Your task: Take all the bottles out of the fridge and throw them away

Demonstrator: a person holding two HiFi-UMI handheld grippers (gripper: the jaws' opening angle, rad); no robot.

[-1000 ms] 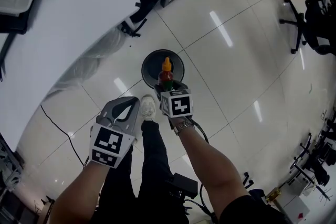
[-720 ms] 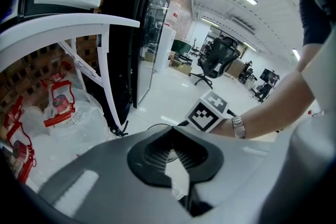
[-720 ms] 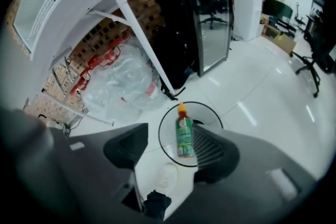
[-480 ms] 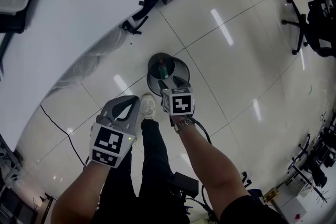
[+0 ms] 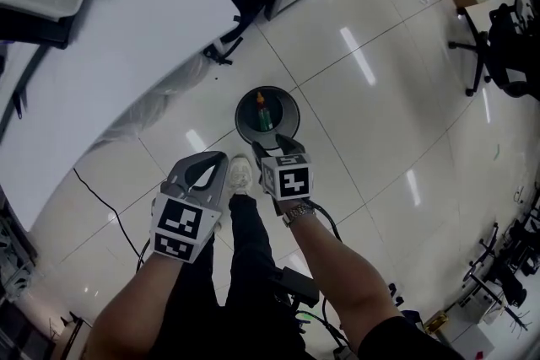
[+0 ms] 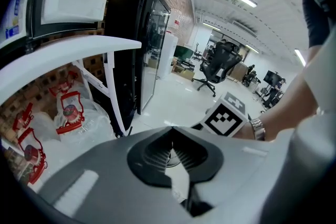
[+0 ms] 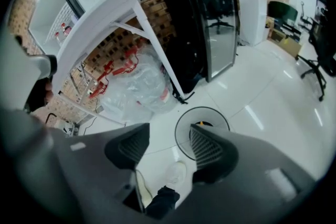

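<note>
Bottle with an orange cap sits inside the round black bin on the floor, just ahead of the person's shoe, so this one is already thrown away. The right gripper hangs above the near rim of the bin. Its jaws stand well apart and have just been drawing in a little, with nothing between them. The left gripper is off to the side of the bin, jaws together and empty. The bottle looks small, light and probably plastic: smooth, round and a bit squeezable, so it could slip or twist in a loose pinch. A similar bottle would best be taken across the middle of its body, below the narrow neck, with moderate pressure. No view shows inside the fridge, so I cannot tell whether more bottles remain there.
</note>
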